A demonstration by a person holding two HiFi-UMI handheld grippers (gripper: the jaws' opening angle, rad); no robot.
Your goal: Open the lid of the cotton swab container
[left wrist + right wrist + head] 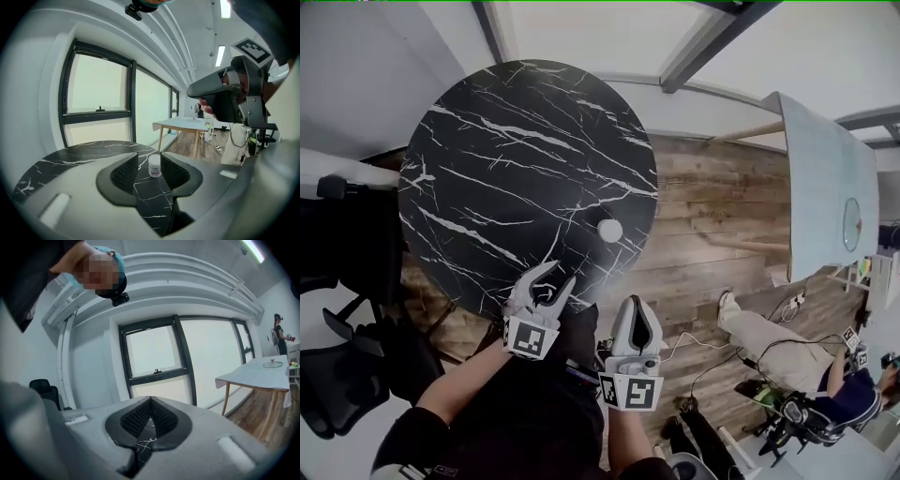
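Left claw [557,278] hung spread, aimed at the swab container [609,230] near the table's [487,159] right edge; right claw [635,323] was pressed together. Approach step, likely; the next move called for gripping its body.

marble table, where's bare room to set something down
Nearly all of the black marble table is bare, from its far and left rims across to the cotton swab container near the right edge. It is crowded only at the near rim, where the left hand-held gripper points at the container.
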